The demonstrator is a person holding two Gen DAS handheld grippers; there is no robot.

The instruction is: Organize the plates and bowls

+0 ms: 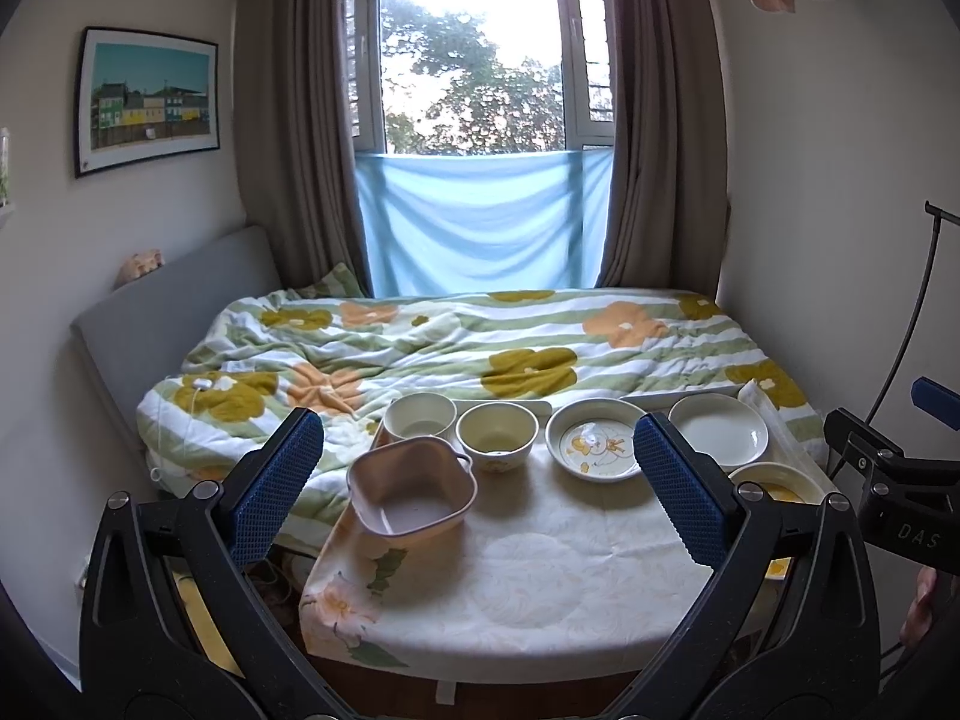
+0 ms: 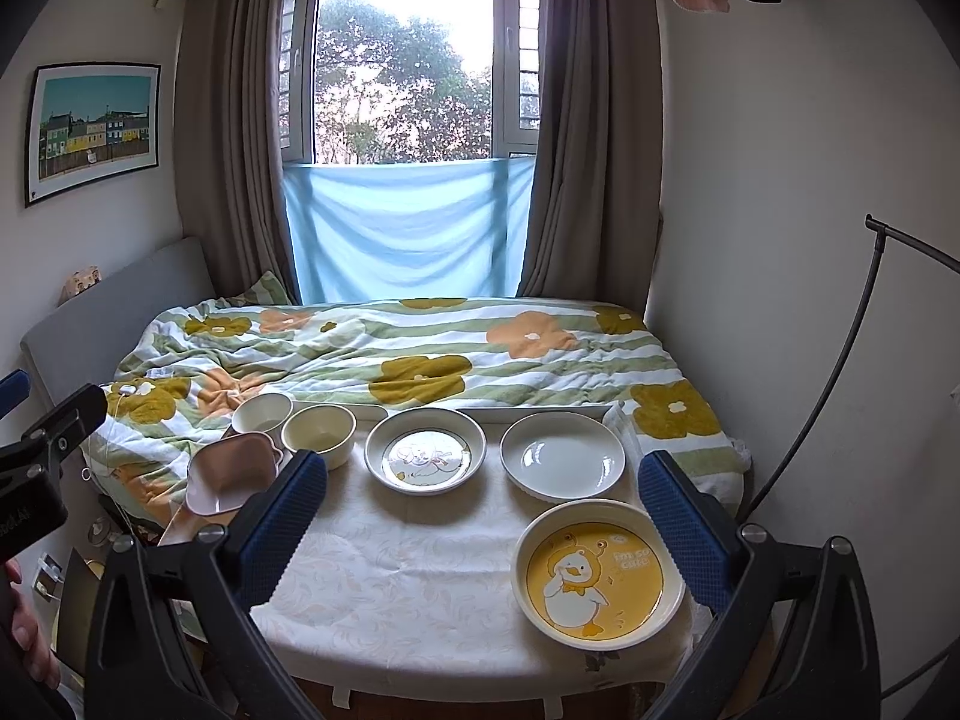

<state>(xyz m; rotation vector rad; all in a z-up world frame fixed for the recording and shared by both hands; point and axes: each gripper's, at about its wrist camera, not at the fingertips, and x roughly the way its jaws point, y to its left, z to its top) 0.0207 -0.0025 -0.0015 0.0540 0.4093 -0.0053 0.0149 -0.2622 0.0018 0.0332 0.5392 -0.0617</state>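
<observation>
Left wrist view shows the left gripper (image 1: 477, 483) held above the near edge of the table (image 1: 540, 576), its blue fingers spread wide with nothing between them. Right wrist view shows the right gripper (image 2: 483, 531) the same way, released and empty.

Just beyond the left gripper a pink square bowl (image 1: 411, 495) sits at the table's left edge. Behind it, two cream bowls stand side by side, the left cream bowl (image 1: 420, 417) and the right cream bowl (image 1: 497, 437). To their right lie a patterned plate (image 2: 425, 450) and a plain white plate (image 2: 562, 456) near the back. A yellow duck plate (image 2: 597, 573) rests at the near right corner, close to the right gripper.

Every dish lies apart and none is stacked, so the sorting looks not yet begun. All three bowls and all three plates seem left to gather.
</observation>
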